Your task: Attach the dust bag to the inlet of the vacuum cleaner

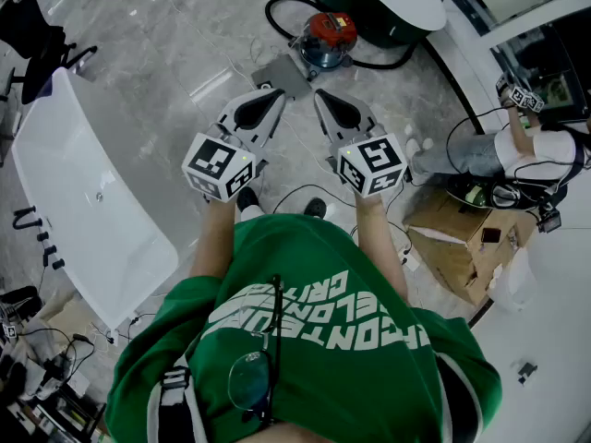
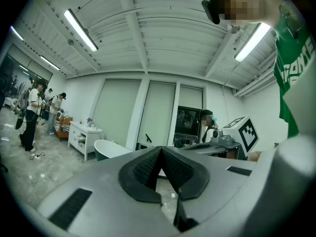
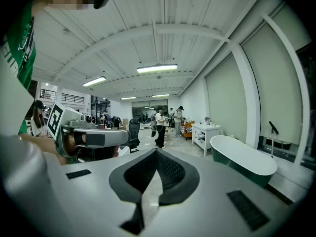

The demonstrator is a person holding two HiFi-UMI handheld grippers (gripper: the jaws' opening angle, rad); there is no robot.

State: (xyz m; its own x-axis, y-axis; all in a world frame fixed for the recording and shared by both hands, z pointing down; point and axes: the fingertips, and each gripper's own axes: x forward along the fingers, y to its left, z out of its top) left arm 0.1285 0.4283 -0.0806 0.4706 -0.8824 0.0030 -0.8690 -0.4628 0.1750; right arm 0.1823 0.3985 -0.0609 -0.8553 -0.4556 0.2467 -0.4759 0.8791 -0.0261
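Observation:
The vacuum cleaner [image 1: 325,39], a red and blue canister with a black hose [image 1: 277,12], stands on the marble floor ahead of me. A flat grey square piece [image 1: 281,76], apparently the dust bag, lies on the floor just in front of it. My left gripper [image 1: 275,94] and right gripper [image 1: 319,96] are held side by side at waist height, short of both and touching neither. Each has its jaws together with nothing between them. The left gripper [image 2: 160,150] and the right gripper [image 3: 157,152] views look level across the room; neither shows the vacuum or the bag.
A white bathtub [image 1: 78,201] stands at my left and a dark green one [image 1: 379,12] behind the vacuum. A cardboard box [image 1: 457,238] and a seated person [image 1: 517,146] are at the right. Cables [image 1: 305,192] trail near my feet. Other people [image 3: 159,120] stand far off.

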